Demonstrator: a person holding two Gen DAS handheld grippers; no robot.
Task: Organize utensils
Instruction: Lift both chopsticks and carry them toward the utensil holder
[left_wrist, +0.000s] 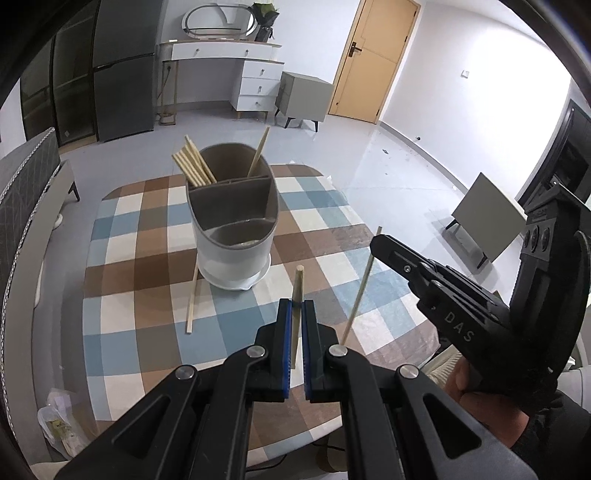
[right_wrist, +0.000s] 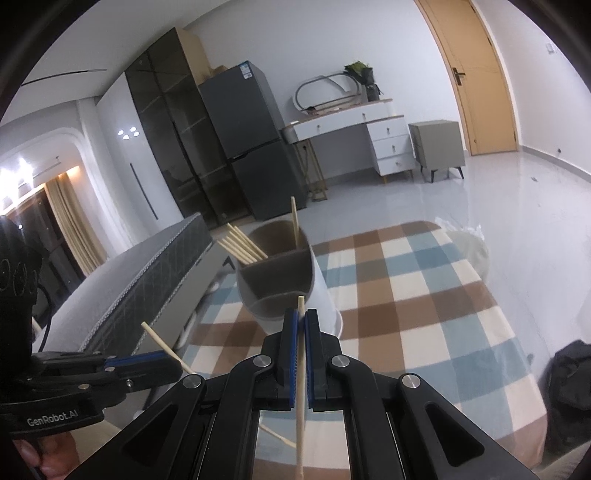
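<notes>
Left wrist view: left gripper pinches a chopstick upright; right gripper clamps another chopstick, pointing up toward the far holder.

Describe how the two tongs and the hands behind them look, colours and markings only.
Both are black plastic with angular linkage arms, silver pivot bolts and blue ribbed pads. The left tongs carry white "GenRobot.AI" lettering on the body, seen from the right wrist view. The right tongs show embossed "DAS" on one arm. The right hand is bare, with a dark sleeve behind it.
</notes>
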